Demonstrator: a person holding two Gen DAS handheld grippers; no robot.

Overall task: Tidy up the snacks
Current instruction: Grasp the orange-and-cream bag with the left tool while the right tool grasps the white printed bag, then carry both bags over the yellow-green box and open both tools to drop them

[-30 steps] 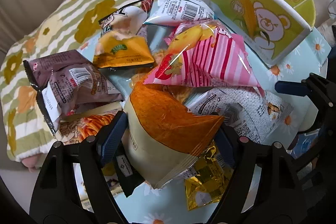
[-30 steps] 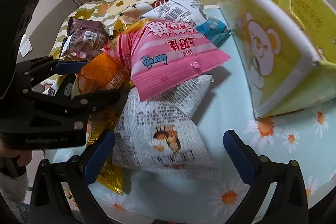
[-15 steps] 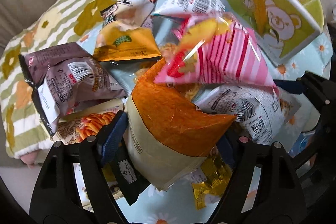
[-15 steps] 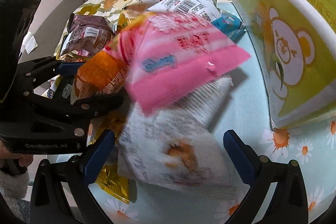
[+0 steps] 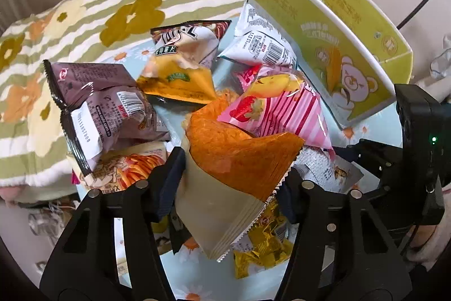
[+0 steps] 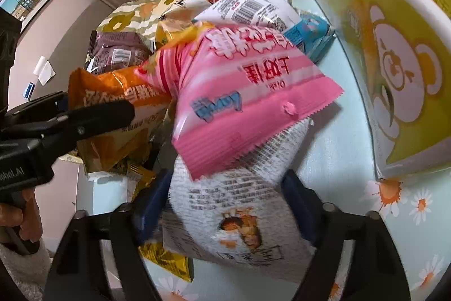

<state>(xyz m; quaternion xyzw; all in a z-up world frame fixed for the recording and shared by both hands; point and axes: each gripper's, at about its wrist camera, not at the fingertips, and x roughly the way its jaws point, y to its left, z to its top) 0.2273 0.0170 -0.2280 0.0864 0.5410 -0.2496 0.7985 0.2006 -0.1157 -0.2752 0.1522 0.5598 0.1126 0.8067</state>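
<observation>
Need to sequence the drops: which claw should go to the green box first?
Probably right. The right claw, shut on the white printed bag, sits beside the green box, though the pink bag lies on top. The left claw, gripping the orange bag, is behind the pile.

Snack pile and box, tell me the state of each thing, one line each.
Left gripper: shut on orange bag, lifted.
Right gripper: shut on white bag.
Pink bag: loose, resting on the white bag.
Purple bag: sealed, lying on the pile.
Green box: open.
</observation>
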